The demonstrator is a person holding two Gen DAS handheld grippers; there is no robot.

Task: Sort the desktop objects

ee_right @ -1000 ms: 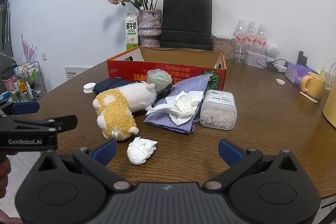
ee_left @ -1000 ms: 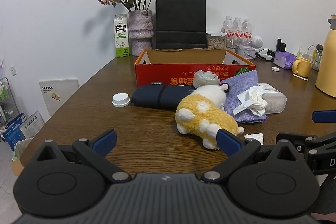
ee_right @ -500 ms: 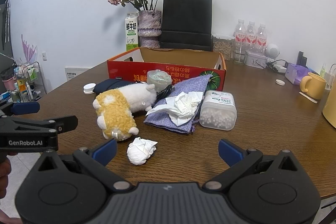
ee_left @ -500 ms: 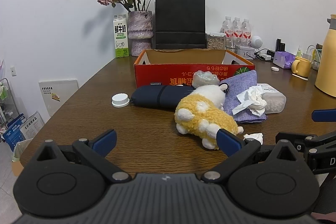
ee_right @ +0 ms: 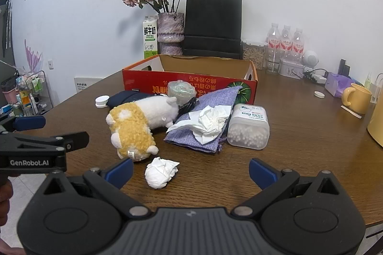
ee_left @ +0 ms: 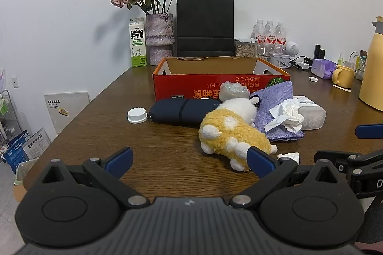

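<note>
Both claws hung spread and empty at the near table edge: the left gripper (ee_left: pixel 190 160) and the right gripper (ee_right: pixel 190 171). From the right gripper, the crumpled tissue (ee_right: pixel 160 172) lay at eleven o'clock, the plush toy (ee_right: pixel 138 127) just beyond it, and the red cardboard box (ee_right: pixel 191 85) at twelve.
</note>
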